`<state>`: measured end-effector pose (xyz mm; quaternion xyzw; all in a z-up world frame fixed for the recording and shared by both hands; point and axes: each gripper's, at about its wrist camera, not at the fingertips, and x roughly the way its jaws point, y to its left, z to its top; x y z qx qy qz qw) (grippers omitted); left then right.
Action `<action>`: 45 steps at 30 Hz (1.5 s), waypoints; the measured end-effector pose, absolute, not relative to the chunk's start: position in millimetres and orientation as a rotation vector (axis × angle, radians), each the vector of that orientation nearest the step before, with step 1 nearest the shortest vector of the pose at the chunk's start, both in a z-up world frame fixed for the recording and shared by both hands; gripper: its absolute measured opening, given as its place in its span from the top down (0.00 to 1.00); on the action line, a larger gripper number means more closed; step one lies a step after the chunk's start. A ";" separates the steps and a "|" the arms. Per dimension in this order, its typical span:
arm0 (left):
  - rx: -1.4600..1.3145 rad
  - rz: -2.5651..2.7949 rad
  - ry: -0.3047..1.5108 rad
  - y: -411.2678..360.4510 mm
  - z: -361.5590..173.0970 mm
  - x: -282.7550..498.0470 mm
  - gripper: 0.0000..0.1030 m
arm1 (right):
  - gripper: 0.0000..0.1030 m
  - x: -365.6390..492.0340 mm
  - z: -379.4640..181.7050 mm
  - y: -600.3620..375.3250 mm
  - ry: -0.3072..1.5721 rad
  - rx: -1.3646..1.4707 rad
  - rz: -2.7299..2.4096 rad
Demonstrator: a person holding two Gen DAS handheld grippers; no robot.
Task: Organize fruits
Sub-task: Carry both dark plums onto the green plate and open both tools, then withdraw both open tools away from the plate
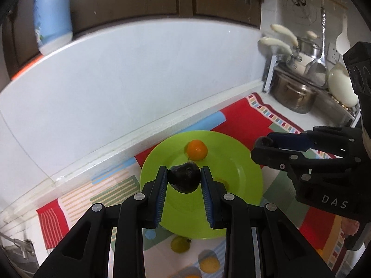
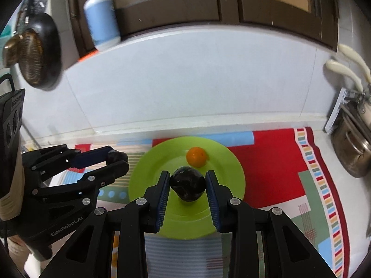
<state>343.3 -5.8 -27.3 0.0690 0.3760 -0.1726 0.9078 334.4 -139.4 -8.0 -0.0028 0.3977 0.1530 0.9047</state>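
The left hand-held gripper (image 1: pixel 184 176) is clamped on a dark, glossy, roundish fruit (image 1: pixel 184 178), its blue-ribbed pads pressed against both sides. The right hand-held gripper (image 2: pixel 187 183) grips a second dark glossy fruit (image 2: pixel 188 184) in the same way, jaws narrow around it. Both fruits hang above a round lime-green plastic plate (image 2: pixel 150 162), clear of its surface.

One small orange citrus fruit (image 2: pixel 196 156) lies on the plate, toward the wall side, apart from either held fruit.

The plate rests on a patterned cloth of red, green, blue and striped panels (image 2: pixel 266 162) spread over the white bench (image 1: pixel 289 113). In the left wrist view a yellow-green round fruit (image 1: pixel 180 243) sits on the cloth just beyond the plate's near rim, with a yellow round fruit (image 1: pixel 209 264) near it; both are partly hidden by the gripper frame.

Steel pots with cream handles (image 1: pixel 294 97) stand at the right end of the bench. A white-and-blue pump bottle (image 2: pixel 100 20) stands on the ledge above the white tiled wall, below dark brown cabinet doors (image 2: pixel 208 0).
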 end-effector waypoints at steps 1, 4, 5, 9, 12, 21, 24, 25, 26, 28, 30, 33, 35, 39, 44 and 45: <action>0.142 -0.358 0.784 -6.3 -29.6 346.9 0.72 | 0.68 339.4 -12.3 -140.1 0.836 -0.001 0.314; 0.135 -0.364 0.816 -9.0 -39.0 361.3 0.72 | 0.68 352.5 -25.5 -142.5 0.873 0.015 0.313; 0.133 -0.364 0.827 -10.1 -42.7 366.5 0.72 | 0.68 357.1 -29.7 -143.4 0.884 0.020 0.315; 0.115 -0.373 0.875 -13.0 -57.6 385.0 0.72 | 0.68 372.7 -43.5 -143.1 0.913 0.025 0.310; 0.096 -0.382 0.910 -15.0 -69.1 397.0 0.72 | 0.68 382.2 -51.4 -141.8 0.928 0.025 0.310; 0.111 -0.386 0.968 -23.0 -96.7 419.7 0.72 | 0.68 409.1 -78.6 -145.5 0.986 0.051 0.305; 0.120 -0.385 0.980 -25.9 -101.2 424.4 0.72 | 0.68 415.1 -85.2 -146.0 0.998 0.051 0.304; 0.121 -0.386 0.982 -26.3 -101.9 425.2 0.72 | 0.68 416.6 -86.9 -146.2 1.002 0.052 0.303; 0.122 -0.383 0.986 -26.6 -102.7 426.0 0.72 | 0.68 418.4 -89.0 -146.5 1.006 0.053 0.303; 0.116 -0.379 0.986 -26.6 -102.8 426.6 0.72 | 0.68 421.7 -92.1 -147.5 1.011 0.055 0.298; 0.116 -0.376 0.987 -26.5 -102.8 426.8 0.71 | 0.68 422.5 -93.0 -147.6 1.011 0.056 0.291; 0.121 -0.377 0.977 -26.4 -99.7 424.5 0.66 | 0.67 423.1 -92.7 -147.7 1.011 0.056 0.284; 0.136 -0.369 0.967 -26.1 -96.6 422.5 0.64 | 0.62 422.0 -90.4 -147.9 1.005 0.055 0.281; 0.146 -0.358 0.948 -22.0 -88.4 414.2 0.60 | 0.61 416.4 -82.7 -147.5 0.987 0.053 0.273; 0.160 -0.354 0.900 -18.1 -69.8 394.1 0.55 | 0.61 396.8 -62.6 -146.2 0.949 0.028 0.267; 0.160 -0.352 0.885 -17.5 -64.3 388.6 0.54 | 0.61 392.0 -57.8 -145.9 0.938 0.022 0.266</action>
